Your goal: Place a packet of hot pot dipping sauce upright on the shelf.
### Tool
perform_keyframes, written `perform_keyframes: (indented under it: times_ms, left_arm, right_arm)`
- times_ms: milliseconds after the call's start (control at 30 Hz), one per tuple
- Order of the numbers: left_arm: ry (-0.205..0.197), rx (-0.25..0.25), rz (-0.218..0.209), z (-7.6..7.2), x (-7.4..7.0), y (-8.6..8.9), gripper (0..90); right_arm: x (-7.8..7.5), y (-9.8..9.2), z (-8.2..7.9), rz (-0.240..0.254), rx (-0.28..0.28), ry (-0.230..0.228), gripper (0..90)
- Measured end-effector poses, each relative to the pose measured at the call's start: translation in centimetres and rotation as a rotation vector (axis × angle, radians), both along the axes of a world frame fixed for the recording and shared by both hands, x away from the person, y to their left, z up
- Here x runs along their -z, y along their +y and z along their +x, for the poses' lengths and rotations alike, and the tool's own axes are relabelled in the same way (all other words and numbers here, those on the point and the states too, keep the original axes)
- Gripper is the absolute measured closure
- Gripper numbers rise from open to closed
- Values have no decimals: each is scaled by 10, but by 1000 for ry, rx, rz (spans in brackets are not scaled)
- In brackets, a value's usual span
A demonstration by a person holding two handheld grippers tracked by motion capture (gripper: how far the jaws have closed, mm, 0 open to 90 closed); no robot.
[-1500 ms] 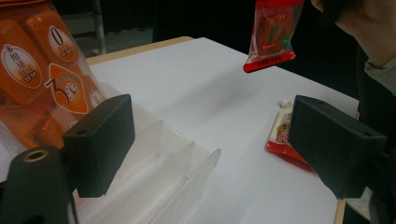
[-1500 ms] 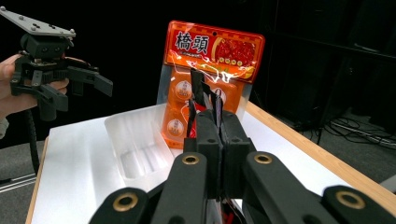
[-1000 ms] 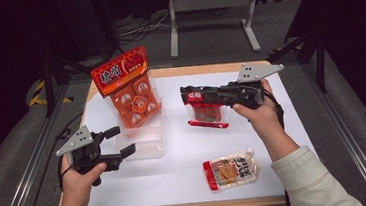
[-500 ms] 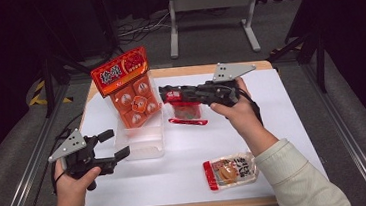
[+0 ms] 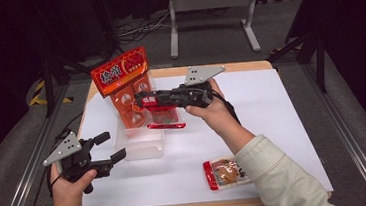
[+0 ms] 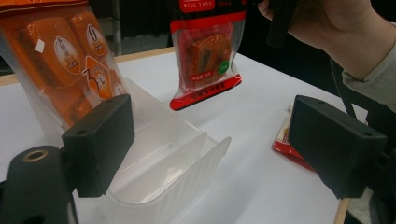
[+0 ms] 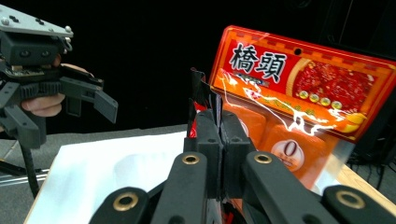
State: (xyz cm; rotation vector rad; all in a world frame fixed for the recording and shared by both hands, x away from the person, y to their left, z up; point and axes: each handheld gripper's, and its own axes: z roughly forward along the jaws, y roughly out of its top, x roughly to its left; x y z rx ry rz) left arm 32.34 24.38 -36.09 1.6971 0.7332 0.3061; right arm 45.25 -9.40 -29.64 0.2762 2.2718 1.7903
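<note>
Nearest the person, a spare snack pack (image 5: 225,172) lies flat on the white table (image 5: 283,124). The left gripper (image 5: 109,147) hovers at the table's left edge, jaws apart and empty, just beside the clear plastic bin (image 5: 142,144). Farther out, the right gripper (image 5: 143,100) is clamped on the top edge of a small red snack pouch (image 5: 164,117), which hangs over the bin's far end. Behind it a large orange snack bag (image 5: 124,80) stands upright in the bin. Best bet: centre the pouch over a free compartment, lower it upright beside the orange bag, then release.
</note>
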Motion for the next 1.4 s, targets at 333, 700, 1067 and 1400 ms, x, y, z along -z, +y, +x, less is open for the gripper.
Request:
perform_keyframes:
  times_ms: [333, 700, 1067, 1400]
  left_arm:
    - [-2, 10, -2, 4, 0, -3, 156]
    - [3, 15, -9, 7, 0, -4, 156]
    - [-1, 8, -18, 7, 0, -2, 156]
    - [1, 7, -21, 8, 1, -1, 156]
  right_arm:
    - [4, 20, -2, 20, -45, -4, 894]
    - [16, 38, -2, 55, -74, 7, 892]
    - [31, 54, 0, 81, -99, 12, 890]
    - [43, 57, 6, 81, -101, 11, 885]
